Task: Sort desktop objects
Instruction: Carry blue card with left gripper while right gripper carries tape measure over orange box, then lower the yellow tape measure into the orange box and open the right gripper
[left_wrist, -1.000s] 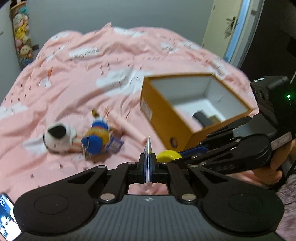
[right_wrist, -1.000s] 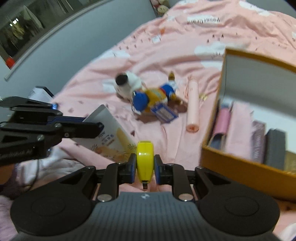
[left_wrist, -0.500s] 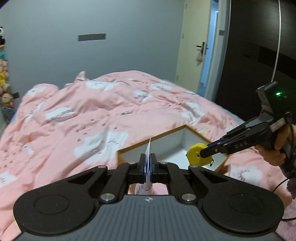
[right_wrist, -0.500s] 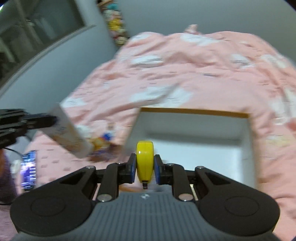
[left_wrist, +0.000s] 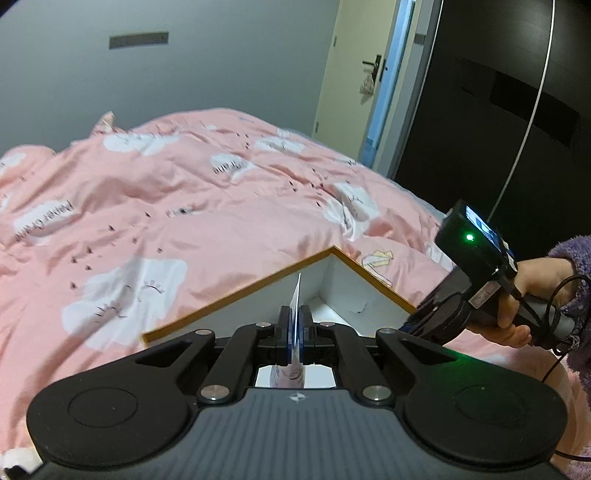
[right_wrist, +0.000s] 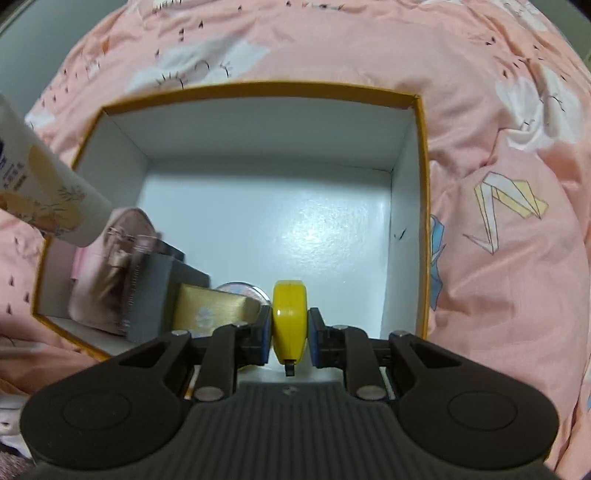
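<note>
Left gripper (left_wrist: 295, 332): closed tight on the flat crimped end of a white tube (left_wrist: 296, 299), which stands edge-on between the blue pads.
Tube body: in the right wrist view the tube (right_wrist: 51, 184) slants in from the left edge, white with yellow fruit print, its lower end above the left wall of the box.
Right gripper (right_wrist: 290, 328): narrow, clamped on a yellow tape measure (right_wrist: 289, 321) held on edge, its small black tab hanging below the pads.
Tape measure place: above the near part of the box interior, not resting on the floor of the box.
Box (right_wrist: 421, 158): open top, orange outside, white inside, lying on the bed; in the left wrist view one corner of the box (left_wrist: 258, 284) points away from the camera.
Box contents: a pink pouch (right_wrist: 99, 295), a grey block (right_wrist: 147, 295) beside it, a gold-coloured pack (right_wrist: 210, 308) and a round tin (right_wrist: 240, 290), all packed along the near left side; the remaining floor is bare white.
Bed (left_wrist: 166, 206): covered by a pink quilt with white cloud prints.
Person: a hand (left_wrist: 524, 291) in a fuzzy purple sleeve grips the handle of the right gripper at the right edge of the left wrist view.
</note>
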